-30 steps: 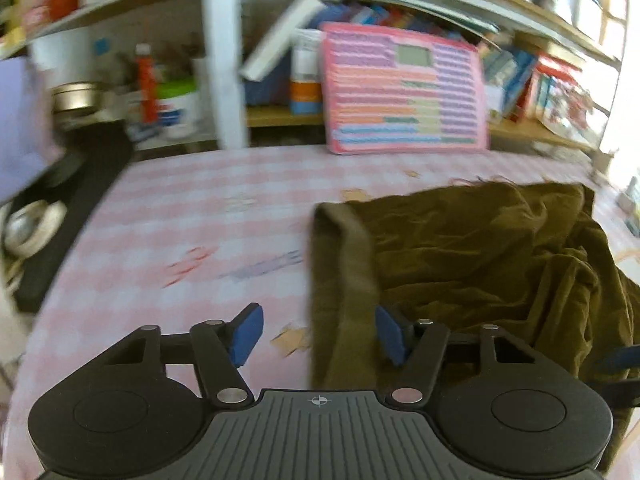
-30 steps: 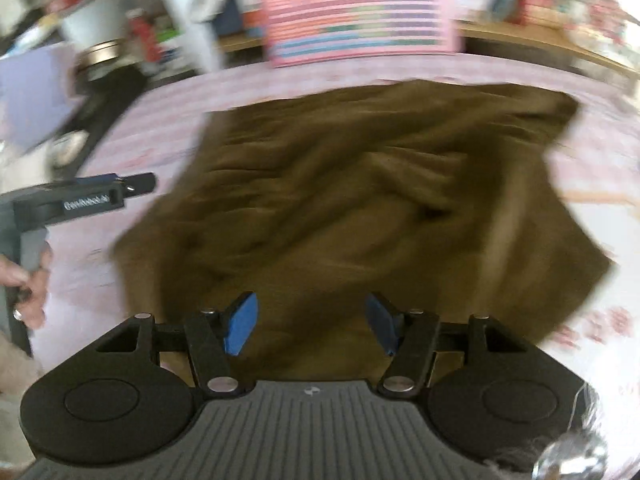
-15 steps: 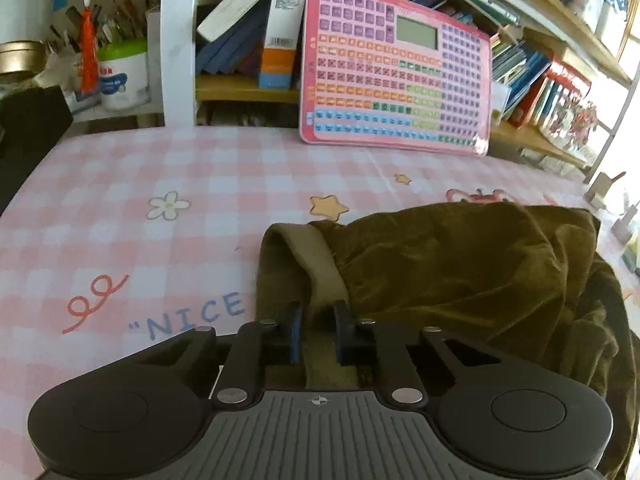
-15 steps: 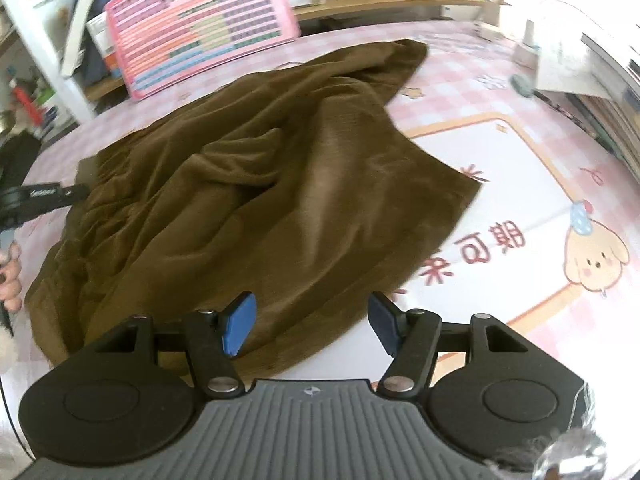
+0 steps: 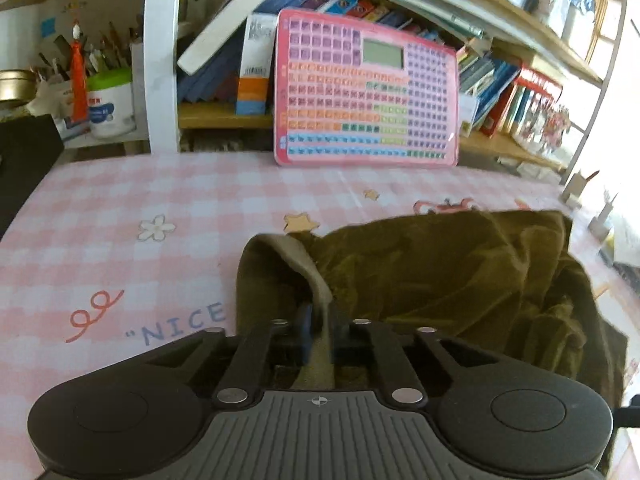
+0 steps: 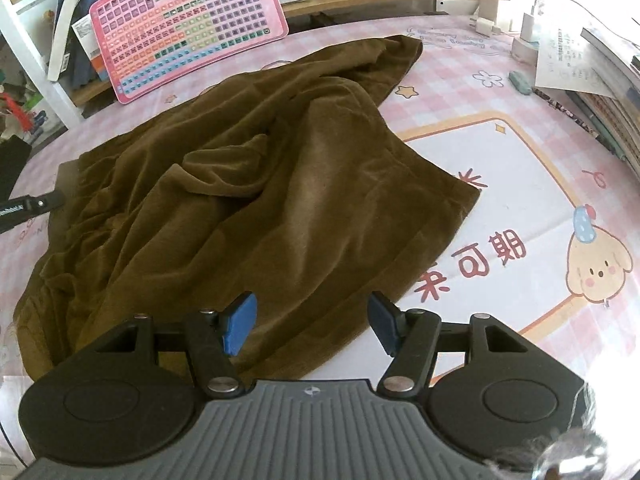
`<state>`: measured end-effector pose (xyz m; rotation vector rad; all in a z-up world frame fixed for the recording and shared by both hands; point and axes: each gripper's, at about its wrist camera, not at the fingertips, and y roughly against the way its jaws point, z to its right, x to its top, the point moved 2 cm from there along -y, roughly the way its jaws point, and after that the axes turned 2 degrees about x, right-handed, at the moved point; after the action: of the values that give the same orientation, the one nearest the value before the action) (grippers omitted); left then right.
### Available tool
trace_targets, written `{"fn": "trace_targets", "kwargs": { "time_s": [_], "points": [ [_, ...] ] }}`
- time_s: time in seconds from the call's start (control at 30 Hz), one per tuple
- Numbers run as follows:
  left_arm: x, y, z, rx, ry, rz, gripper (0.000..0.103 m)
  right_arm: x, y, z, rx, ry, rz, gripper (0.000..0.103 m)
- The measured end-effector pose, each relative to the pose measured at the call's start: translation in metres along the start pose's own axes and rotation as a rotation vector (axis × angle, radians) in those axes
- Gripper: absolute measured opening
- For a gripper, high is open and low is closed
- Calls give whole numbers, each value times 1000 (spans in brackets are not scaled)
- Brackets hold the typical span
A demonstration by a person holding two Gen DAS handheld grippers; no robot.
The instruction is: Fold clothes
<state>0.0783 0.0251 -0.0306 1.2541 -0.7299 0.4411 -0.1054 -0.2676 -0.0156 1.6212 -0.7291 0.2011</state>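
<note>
The brown garment (image 6: 256,184) is lying crumpled on the pink checked tablecloth (image 5: 120,208), in front of the pink keyboard toy (image 5: 366,96). The left gripper (image 5: 318,320) is pinching the garment's lighter waistband edge (image 5: 308,268) at its left end. The right gripper (image 6: 312,322) is hovering released over the near hem.

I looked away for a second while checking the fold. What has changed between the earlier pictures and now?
The left gripper moved in on the brown garment and shut on its band edge; a second ago its fingers were open. The right gripper is still open, above the garment's near hem. The garment still lies crumpled on the pink tablecloth.
</note>
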Motion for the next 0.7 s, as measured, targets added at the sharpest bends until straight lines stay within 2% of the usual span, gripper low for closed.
{"fn": "trace_targets", "kwargs": {
  "time_s": [0.13, 0.2, 0.23, 0.27, 0.37, 0.5, 0.6, 0.7],
  "points": [
    [-5, -11, -8, -8, 74, -32, 17, 0, 5, 8, -12, -16, 13, 59],
    [-5, -13, -7, -10, 75, -32, 15, -2, 6, 12, -18, -27, 11, 59],
    [-5, -12, -7, -18, 80, -30, 11, -2, 6, 13, -20, -34, 8, 59],
    [-4, -8, -8, -24, 91, -21, 3, -2, 5, 14, -22, -39, 6, 59],
    [0, 20, -11, -25, 136, 60, 2, 0, 6, 16, -29, -45, 13, 59],
    [-8, 56, -55, 64, 321, 142, 3, 3, 6, 19, -43, -41, 27, 58],
    [-18, 51, -93, 179, 362, 103, 3, 9, 1, 21, -62, -7, 23, 56],
    [-22, 51, -112, 236, 349, 114, 3, 18, -8, 26, -84, 13, 21, 53]
  ]
}}
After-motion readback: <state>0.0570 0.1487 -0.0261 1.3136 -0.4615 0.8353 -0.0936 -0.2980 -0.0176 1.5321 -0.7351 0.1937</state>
